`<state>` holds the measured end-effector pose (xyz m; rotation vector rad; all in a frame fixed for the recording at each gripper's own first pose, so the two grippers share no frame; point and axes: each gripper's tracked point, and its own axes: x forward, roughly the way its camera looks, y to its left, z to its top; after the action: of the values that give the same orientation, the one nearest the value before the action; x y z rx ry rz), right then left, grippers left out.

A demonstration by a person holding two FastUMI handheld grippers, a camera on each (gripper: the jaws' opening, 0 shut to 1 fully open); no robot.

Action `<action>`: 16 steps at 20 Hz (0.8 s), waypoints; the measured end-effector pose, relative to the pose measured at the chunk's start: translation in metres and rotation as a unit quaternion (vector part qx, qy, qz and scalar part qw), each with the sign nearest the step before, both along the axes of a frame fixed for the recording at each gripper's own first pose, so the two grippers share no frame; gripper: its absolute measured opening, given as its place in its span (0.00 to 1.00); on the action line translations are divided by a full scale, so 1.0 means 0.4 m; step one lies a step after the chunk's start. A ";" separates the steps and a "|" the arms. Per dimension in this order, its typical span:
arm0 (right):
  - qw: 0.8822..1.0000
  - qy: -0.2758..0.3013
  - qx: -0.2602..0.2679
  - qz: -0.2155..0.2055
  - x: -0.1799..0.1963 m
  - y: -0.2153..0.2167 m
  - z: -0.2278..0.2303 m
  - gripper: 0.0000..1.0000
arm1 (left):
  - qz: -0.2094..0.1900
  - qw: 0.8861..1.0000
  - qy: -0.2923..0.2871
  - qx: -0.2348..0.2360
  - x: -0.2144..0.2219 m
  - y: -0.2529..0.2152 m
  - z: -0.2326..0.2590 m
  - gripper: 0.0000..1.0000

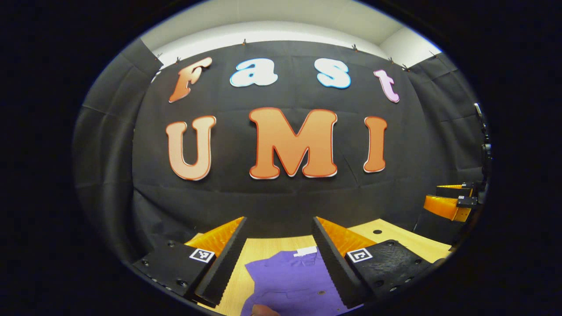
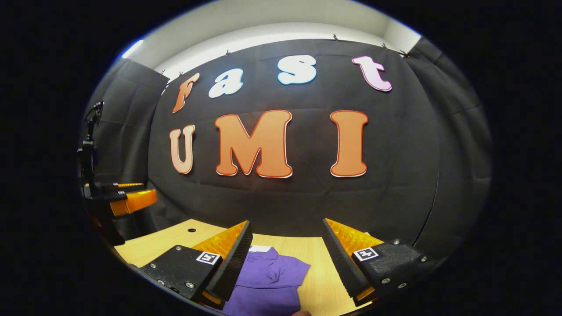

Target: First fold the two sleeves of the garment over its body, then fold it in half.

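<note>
A purple garment (image 1: 290, 281) lies flat on the wooden table (image 1: 263, 250), its white neck label at the far end. My left gripper (image 1: 279, 224) hangs above it, open, nothing between its fingers. In the right gripper view the same purple garment (image 2: 272, 281) shows with one short sleeve (image 2: 287, 268) spread toward the right. My right gripper (image 2: 287, 228) is open above that side, holding nothing. Each gripper appears at the other view's edge: the right gripper (image 1: 452, 199) and the left gripper (image 2: 125, 197).
The table has small round holes (image 1: 377, 231) near its far edge. The black cloth wall (image 1: 281, 193) stands close behind the table. A dark stand (image 2: 88, 149) rises at the left of the right gripper view. Fingertips of a hand (image 1: 263, 310) show at the bottom.
</note>
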<state>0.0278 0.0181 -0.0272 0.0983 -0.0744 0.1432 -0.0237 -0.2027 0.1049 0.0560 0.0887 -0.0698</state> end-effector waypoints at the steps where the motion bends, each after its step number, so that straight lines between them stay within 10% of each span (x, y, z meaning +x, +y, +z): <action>1: 1.000 0.005 -0.009 0.001 -0.005 0.006 -0.010 0.94 | 0.006 1.000 -0.008 0.002 -0.018 0.013 0.014 0.93; 9: 0.996 0.086 -0.022 0.009 -0.043 0.028 -0.139 0.94 | 0.045 0.998 0.036 0.030 -0.106 0.099 -0.091 0.94; 16: 0.970 0.239 -0.026 0.023 -0.132 0.018 -0.366 0.95 | 0.054 0.983 0.164 0.056 -0.181 0.156 -0.272 0.95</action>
<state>-0.0249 0.0253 -0.1738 0.0799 0.4131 0.1641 -0.0963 -0.1404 -0.0040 0.1524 0.4244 0.0360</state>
